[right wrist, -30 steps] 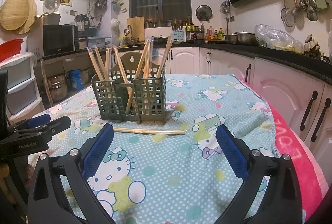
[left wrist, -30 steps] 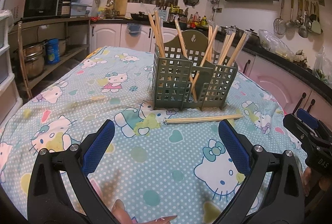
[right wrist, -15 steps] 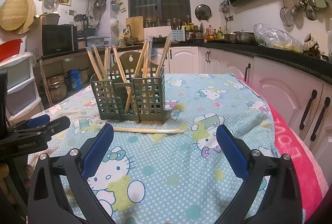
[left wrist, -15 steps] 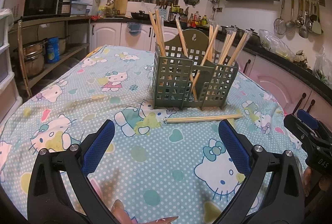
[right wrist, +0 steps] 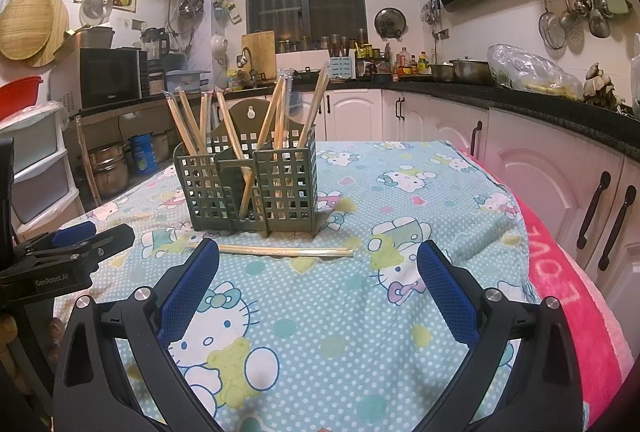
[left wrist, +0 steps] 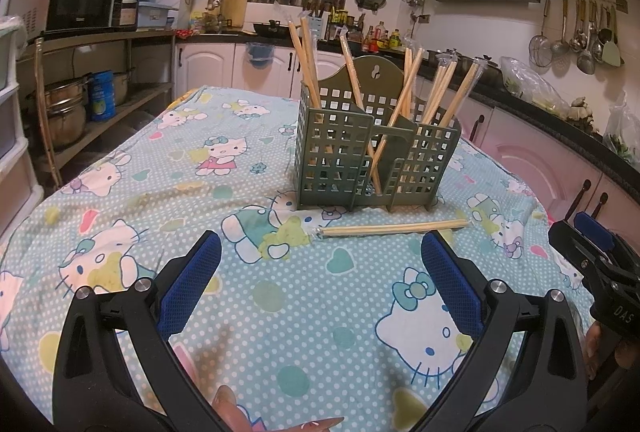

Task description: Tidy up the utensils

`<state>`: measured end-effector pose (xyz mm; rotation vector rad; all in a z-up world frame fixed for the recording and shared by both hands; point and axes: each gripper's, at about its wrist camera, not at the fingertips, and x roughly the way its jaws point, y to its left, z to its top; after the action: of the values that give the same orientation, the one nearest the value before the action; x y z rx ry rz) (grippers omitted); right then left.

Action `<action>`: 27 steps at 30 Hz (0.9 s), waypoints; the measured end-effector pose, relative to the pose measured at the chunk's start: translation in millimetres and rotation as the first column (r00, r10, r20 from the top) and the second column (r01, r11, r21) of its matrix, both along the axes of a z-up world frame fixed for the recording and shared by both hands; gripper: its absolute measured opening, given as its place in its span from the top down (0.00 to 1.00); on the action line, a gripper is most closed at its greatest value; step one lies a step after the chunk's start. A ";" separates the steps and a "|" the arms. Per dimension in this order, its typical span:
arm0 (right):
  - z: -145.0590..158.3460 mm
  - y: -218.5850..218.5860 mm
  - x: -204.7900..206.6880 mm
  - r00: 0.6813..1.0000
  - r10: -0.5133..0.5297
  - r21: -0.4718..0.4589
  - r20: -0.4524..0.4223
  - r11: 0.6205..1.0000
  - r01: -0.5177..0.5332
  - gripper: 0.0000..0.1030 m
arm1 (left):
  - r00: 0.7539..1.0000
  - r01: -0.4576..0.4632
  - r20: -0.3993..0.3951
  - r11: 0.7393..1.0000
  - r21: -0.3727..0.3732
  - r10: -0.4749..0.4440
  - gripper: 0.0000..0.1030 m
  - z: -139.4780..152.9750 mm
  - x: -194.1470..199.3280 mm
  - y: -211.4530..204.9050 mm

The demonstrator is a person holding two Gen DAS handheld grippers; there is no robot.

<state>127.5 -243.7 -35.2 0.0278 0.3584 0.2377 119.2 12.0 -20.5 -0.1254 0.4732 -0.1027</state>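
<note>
A grey-green slotted utensil holder [left wrist: 368, 155] [right wrist: 256, 183] stands upright on the patterned tablecloth, with several wrapped pairs of wooden chopsticks leaning in its compartments. One wrapped chopstick pair [left wrist: 394, 229] [right wrist: 280, 251] lies flat on the cloth just in front of the holder. My left gripper [left wrist: 320, 272] is open, nothing between its blue pads, a little short of that pair. My right gripper [right wrist: 318, 272] is open too and just as near to the pair. Each gripper shows at the edge of the other's view: the right gripper [left wrist: 596, 256], the left gripper [right wrist: 68, 252].
The table [left wrist: 120, 199] wears a teal cartoon-cat cloth; a pink towel [right wrist: 568, 296] hangs over its right edge. White cabinets [right wrist: 560, 167] and a dark counter run along the right. Shelves with pots [left wrist: 68, 111] stand at the left. A fingertip [left wrist: 228, 404] shows below the left gripper.
Both cameras have drifted very slightly; the holder and the loose chopstick pair have not moved, and both grippers stay open.
</note>
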 end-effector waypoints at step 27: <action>-1.2 -0.5 -0.1 1.000 -0.002 -0.002 -0.004 1.000 0.002 0.06 | 1.000 0.004 -0.013 1.000 0.004 -0.004 0.11 -2.0 2.3 -0.3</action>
<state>127.4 -244.2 -36.4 0.0270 0.3627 0.2358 121.5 11.6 -22.5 -0.1212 0.4868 -0.1053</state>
